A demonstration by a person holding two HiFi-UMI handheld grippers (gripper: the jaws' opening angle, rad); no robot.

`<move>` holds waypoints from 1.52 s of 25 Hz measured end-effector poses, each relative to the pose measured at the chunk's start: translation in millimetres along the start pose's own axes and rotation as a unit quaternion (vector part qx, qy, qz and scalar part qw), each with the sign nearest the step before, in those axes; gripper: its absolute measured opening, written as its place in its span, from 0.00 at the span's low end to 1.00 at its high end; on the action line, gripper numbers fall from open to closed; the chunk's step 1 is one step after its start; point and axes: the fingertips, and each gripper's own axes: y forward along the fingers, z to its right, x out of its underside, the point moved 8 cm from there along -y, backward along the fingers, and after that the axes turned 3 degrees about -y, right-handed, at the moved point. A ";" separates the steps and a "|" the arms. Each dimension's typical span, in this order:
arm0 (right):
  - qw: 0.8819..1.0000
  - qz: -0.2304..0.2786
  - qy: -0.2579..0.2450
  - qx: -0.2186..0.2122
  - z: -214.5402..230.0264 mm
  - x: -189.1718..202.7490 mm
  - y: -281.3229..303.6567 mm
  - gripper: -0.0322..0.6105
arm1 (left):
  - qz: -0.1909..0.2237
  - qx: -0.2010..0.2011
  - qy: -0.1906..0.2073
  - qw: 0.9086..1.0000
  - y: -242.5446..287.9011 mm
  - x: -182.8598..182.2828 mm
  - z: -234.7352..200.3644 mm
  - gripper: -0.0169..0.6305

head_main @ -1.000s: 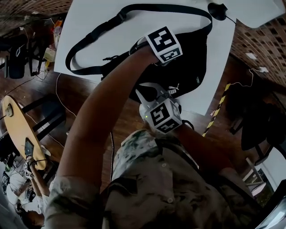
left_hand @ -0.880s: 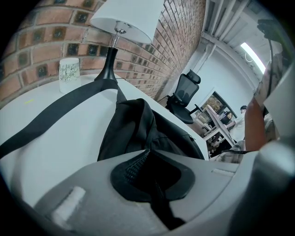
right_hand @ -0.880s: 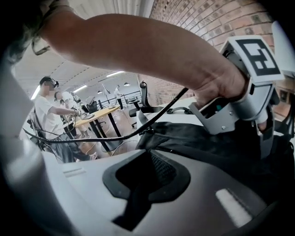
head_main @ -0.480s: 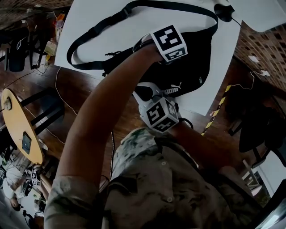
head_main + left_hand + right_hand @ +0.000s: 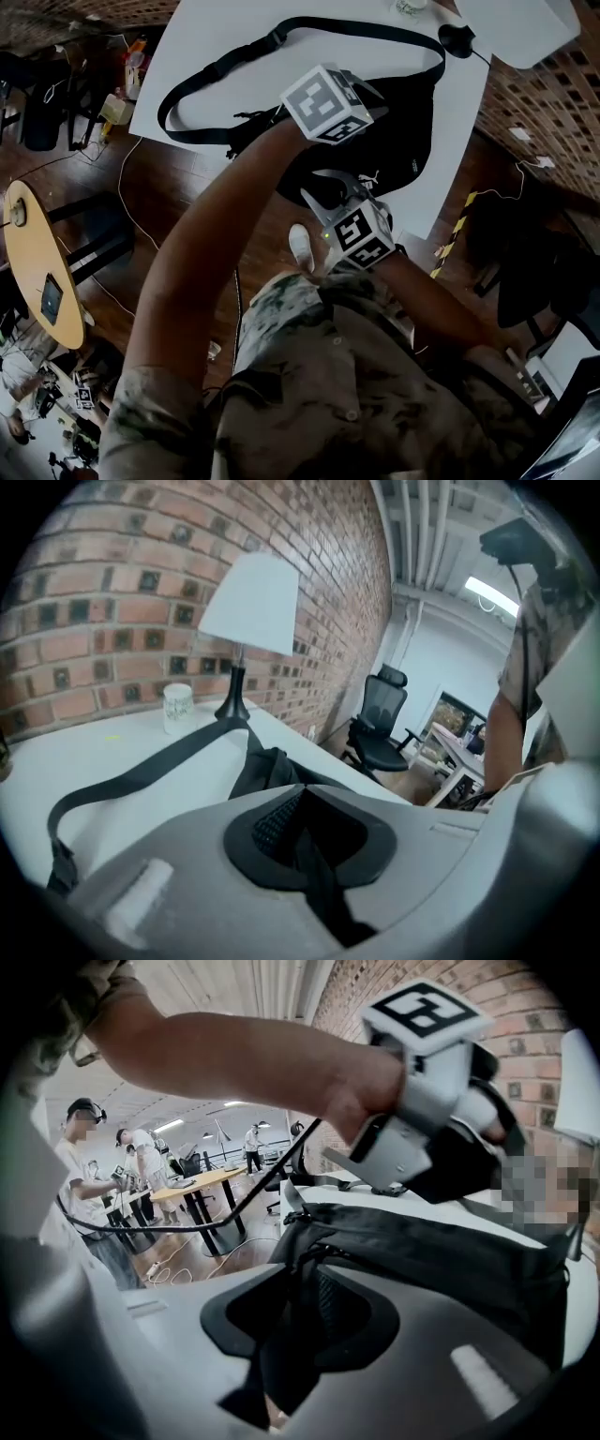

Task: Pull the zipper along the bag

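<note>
Black bag [image 5: 398, 141] lies on the white table [image 5: 234, 37], toward its near edge, with the strap looping across the table. Left gripper [image 5: 298, 825] has its jaws closed tight on a fold of black bag fabric. Right gripper [image 5: 298, 1309], at the table's near edge, has its jaws pinched together on a black tab [image 5: 302, 1262] at the bag's top edge.

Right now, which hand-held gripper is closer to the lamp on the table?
Left. The left hand-held gripper grips the far side of the bag, with the lamp ahead of it; the right hand-held gripper grips the near edge, farther away.
</note>
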 end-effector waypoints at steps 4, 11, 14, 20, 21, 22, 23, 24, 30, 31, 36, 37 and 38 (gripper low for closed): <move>0.999 0.013 0.008 0.037 -6.5 9.9 -37.8 0.21 | 0.080 -0.046 -0.011 0.996 -67.3 6.2 31.9 0.03; 0.989 0.039 0.039 0.137 -47.0 38.7 -122.2 0.19 | 0.152 -0.120 -0.056 0.979 -149.7 93.4 125.0 0.03; 0.986 0.038 0.059 0.151 -69.5 57.4 -155.1 0.18 | 0.181 -0.120 -0.070 0.974 -158.3 124.3 174.4 0.03; 0.989 0.055 0.030 0.135 -106.1 89.5 -217.9 0.17 | 0.205 -0.153 -0.069 0.964 -159.1 147.7 286.3 0.03; 0.989 0.059 0.025 0.130 -111.1 97.8 -229.7 0.17 | 0.216 -0.162 -0.075 0.960 -157.5 148.6 307.8 0.03; 0.990 0.062 0.019 0.126 -117.8 106.7 -243.6 0.17 | 0.226 -0.171 -0.081 0.956 -155.5 149.2 331.0 0.03; 0.990 0.065 0.011 0.123 -125.6 115.8 -259.1 0.17 | 0.235 -0.180 -0.089 0.951 -153.0 149.3 355.0 0.03; 0.990 0.067 0.000 0.121 -133.2 124.7 -276.1 0.17 | 0.244 -0.189 -0.096 0.946 -149.4 148.6 379.0 0.03; 0.991 0.096 -0.030 0.084 -173.4 179.3 -377.0 0.17 | 0.281 -0.244 -0.135 0.918 -106.9 147.9 522.6 0.03; 0.991 0.100 -0.030 0.079 -178.8 186.4 -391.0 0.17 | 0.281 -0.249 -0.140 0.916 -101.2 148.1 541.2 0.03; 0.989 0.123 -0.050 0.058 -216.9 200.5 -446.2 0.17 | 0.268 -0.270 -0.139 0.914 -94.6 155.1 620.1 0.03; 0.988 0.130 -0.054 0.056 -225.2 200.5 -452.5 0.17 | 0.268 -0.274 -0.138 0.913 -96.6 158.1 633.4 0.03; 0.988 0.136 -0.056 0.056 -234.2 201.3 -458.7 0.17 | 0.270 -0.274 -0.138 0.913 -97.9 161.6 647.3 0.03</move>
